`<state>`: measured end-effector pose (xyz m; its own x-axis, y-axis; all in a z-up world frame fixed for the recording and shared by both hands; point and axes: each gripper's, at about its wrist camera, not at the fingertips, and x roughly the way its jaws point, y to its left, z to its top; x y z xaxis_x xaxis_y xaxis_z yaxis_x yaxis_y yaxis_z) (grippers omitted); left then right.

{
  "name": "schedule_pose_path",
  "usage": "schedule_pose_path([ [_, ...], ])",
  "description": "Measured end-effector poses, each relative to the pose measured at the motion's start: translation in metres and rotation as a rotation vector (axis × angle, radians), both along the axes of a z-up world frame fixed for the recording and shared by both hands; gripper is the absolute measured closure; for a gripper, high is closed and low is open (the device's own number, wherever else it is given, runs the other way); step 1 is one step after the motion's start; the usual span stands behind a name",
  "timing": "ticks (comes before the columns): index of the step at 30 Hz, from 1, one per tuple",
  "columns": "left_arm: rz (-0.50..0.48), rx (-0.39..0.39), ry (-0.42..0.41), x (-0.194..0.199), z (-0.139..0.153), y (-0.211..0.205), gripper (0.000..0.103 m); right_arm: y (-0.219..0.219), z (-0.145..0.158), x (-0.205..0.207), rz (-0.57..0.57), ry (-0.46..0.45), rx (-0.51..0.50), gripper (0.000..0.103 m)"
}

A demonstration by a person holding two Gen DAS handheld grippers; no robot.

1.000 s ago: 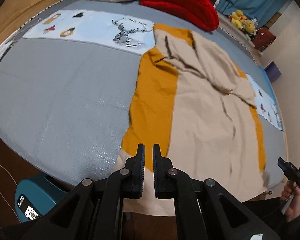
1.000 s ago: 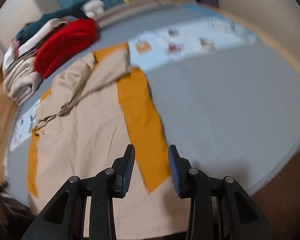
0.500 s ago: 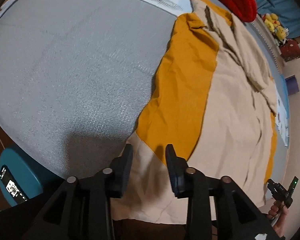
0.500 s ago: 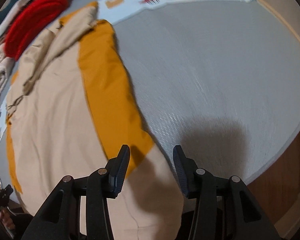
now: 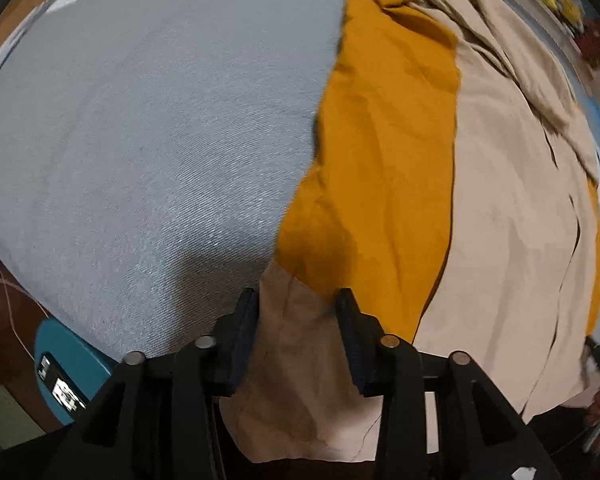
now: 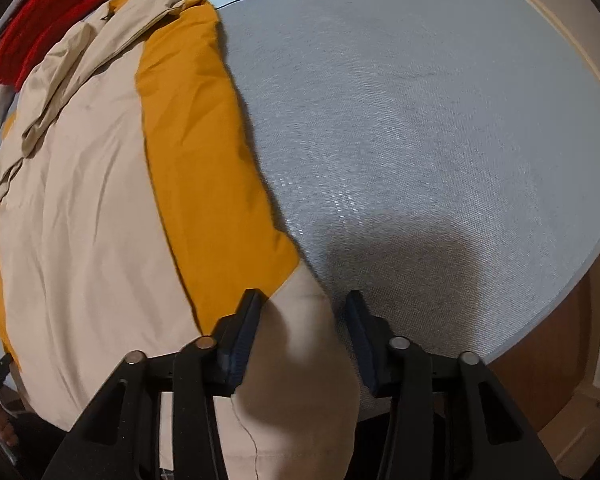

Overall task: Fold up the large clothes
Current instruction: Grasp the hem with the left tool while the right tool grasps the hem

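A large beige and mustard-orange garment (image 5: 500, 208) lies spread flat on a grey bed (image 5: 148, 128), its near hem draping over the near edge. The left gripper (image 5: 298, 320) hangs at the garment's near left corner, jaws spread with beige cloth between them. The right gripper (image 6: 302, 320) sits at the near right corner, jaws spread likewise. A red bundle (image 6: 48, 12) lies far off.
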<state>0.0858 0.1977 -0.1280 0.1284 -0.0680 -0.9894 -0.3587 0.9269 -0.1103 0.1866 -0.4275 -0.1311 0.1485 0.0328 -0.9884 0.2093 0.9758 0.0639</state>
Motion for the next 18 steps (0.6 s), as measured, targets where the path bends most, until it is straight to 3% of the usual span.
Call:
schedule_pose_path([
  [1, -0.014, 0.002, -0.007, -0.001, 0.001, -0.003, 0.094, 0.001, 0.002, -0.001, 0.006, -0.012, -0.001, 0.088],
  [3, -0.032, 0.014, -0.027, -0.003, 0.005, -0.007, 0.096, 0.0, 0.01, -0.004, -0.006, -0.048, 0.012, 0.098],
  [8, -0.086, 0.025, -0.036, -0.012, 0.011, -0.015, 0.095, -0.002, 0.032, -0.009, -0.034, -0.14, 0.014, 0.1],
  [11, -0.07, 0.021, 0.004, -0.014, 0.003, -0.006, 0.088, -0.002, 0.017, -0.007, -0.028, -0.072, -0.004, 0.096],
  [13, -0.065, 0.014, 0.02, -0.015, 0.0, -0.004, 0.087, -0.002, 0.004, -0.007, -0.021, -0.007, -0.012, 0.088],
  [14, -0.071, 0.02, 0.021, -0.015, -0.001, -0.005, 0.086, 0.0, -0.003, -0.008, -0.009, 0.027, -0.024, 0.08],
  [18, -0.1, 0.045, 0.026, -0.01, -0.003, -0.015, 0.086, 0.005, -0.001, -0.008, 0.022, 0.026, -0.056, 0.077],
])
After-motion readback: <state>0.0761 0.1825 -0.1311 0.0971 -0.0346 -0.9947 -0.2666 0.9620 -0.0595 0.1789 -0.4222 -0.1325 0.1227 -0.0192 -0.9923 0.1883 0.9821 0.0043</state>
